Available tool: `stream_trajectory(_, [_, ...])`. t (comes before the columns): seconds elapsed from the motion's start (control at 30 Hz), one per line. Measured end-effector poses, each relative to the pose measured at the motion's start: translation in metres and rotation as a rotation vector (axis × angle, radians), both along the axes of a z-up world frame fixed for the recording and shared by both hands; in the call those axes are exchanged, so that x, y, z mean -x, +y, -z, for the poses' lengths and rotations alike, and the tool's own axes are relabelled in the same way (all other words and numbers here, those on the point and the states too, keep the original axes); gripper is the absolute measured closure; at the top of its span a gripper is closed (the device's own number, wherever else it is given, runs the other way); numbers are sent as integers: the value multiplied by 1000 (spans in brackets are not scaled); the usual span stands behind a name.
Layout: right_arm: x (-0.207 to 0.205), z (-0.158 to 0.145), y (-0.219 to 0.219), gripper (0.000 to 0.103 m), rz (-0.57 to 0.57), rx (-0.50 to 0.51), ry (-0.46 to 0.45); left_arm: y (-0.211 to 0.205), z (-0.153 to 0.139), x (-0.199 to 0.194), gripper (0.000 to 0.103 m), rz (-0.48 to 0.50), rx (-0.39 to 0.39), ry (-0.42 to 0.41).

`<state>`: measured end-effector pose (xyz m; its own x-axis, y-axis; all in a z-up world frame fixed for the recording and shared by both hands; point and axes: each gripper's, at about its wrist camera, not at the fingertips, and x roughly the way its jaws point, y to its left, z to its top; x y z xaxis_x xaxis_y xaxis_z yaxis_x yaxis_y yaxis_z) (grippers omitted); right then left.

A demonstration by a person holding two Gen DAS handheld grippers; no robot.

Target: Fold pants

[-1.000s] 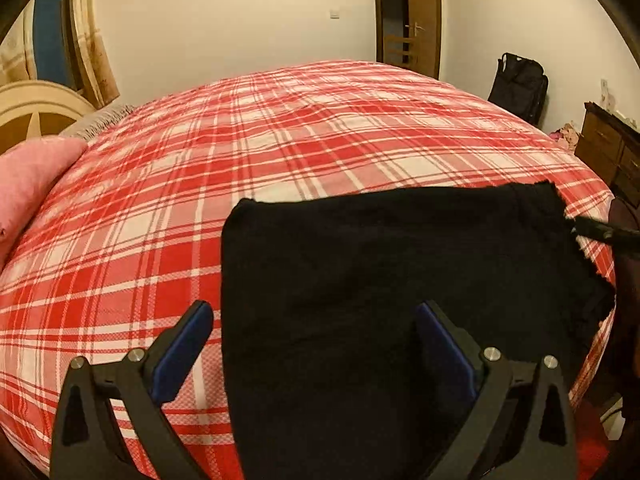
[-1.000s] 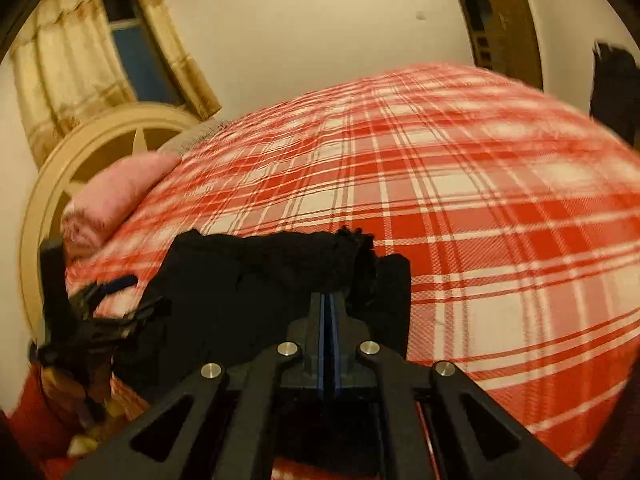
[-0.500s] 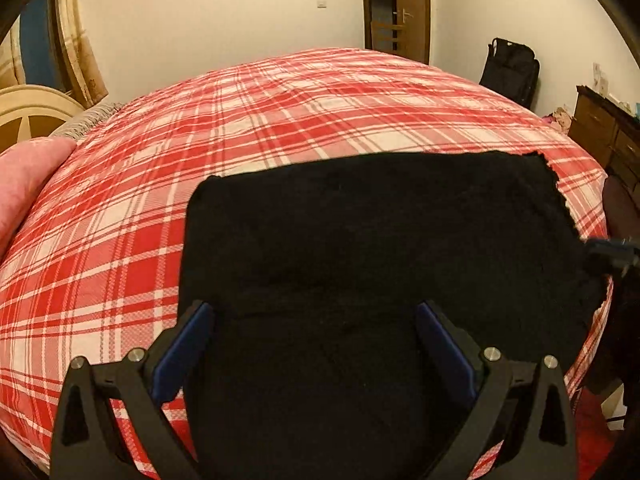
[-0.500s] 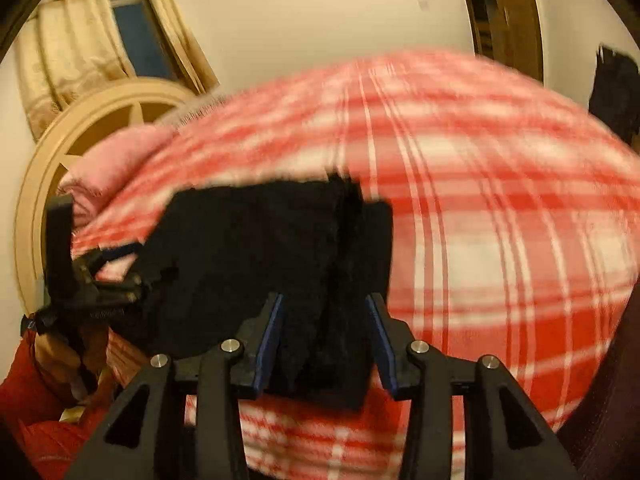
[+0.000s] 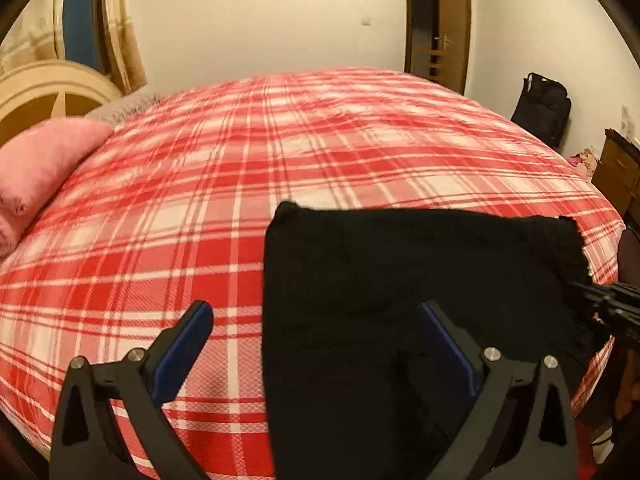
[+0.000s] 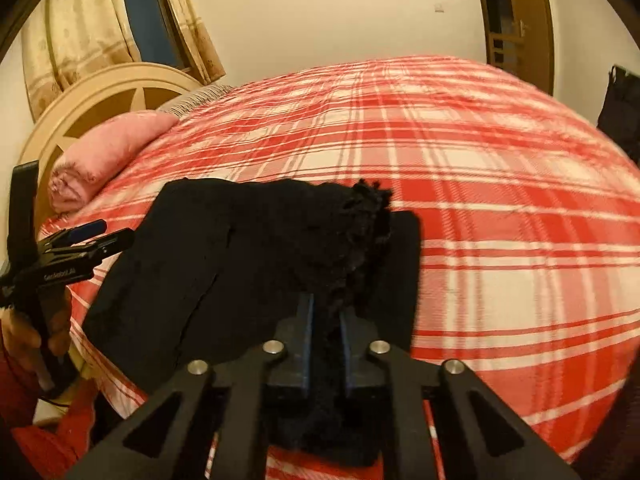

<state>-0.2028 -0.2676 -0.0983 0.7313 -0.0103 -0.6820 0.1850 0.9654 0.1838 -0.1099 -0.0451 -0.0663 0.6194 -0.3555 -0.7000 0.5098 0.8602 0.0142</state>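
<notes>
Right gripper reclamped on pants, left gripper jaws apart (plaid bed)

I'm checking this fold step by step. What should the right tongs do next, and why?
Probably carry the gripped edge across toward the left. The right tongs are shut on the pants' frayed hem, which is bunched over the fabric lying flat on the bed; the left tongs are open.

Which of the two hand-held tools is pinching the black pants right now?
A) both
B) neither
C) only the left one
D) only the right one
D: the right gripper has its fingers closed on the frayed edge of the black pants, while the left gripper is spread wide open, holding nothing.
</notes>
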Motion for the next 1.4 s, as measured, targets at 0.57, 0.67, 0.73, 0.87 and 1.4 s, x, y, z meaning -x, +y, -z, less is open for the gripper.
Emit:
stream_trajectory(0.57, [29, -13, -28, 53, 120, -168, -92, 9, -1, 1, 0, -12, -13, 16])
stream_trajectory(0.67, [33, -19, -33, 27, 177, -170, -155, 19, -14, -12, 0, -55, 16, 18])
stream_trajectory(0.73, [29, -18, -35, 27, 180, -196, -159, 19, -14, -22, 0, -77, 11, 43])
stream_trajectory(0.87, [17, -7, -34, 27, 183, -211, -123, 9, -5, -27, 0, -82, -12, 73])
stream_trajectory(1.4, [-4, 29, -12, 22, 178, -125, -53, -11, 28, -33, 0, -101, -38, 206])
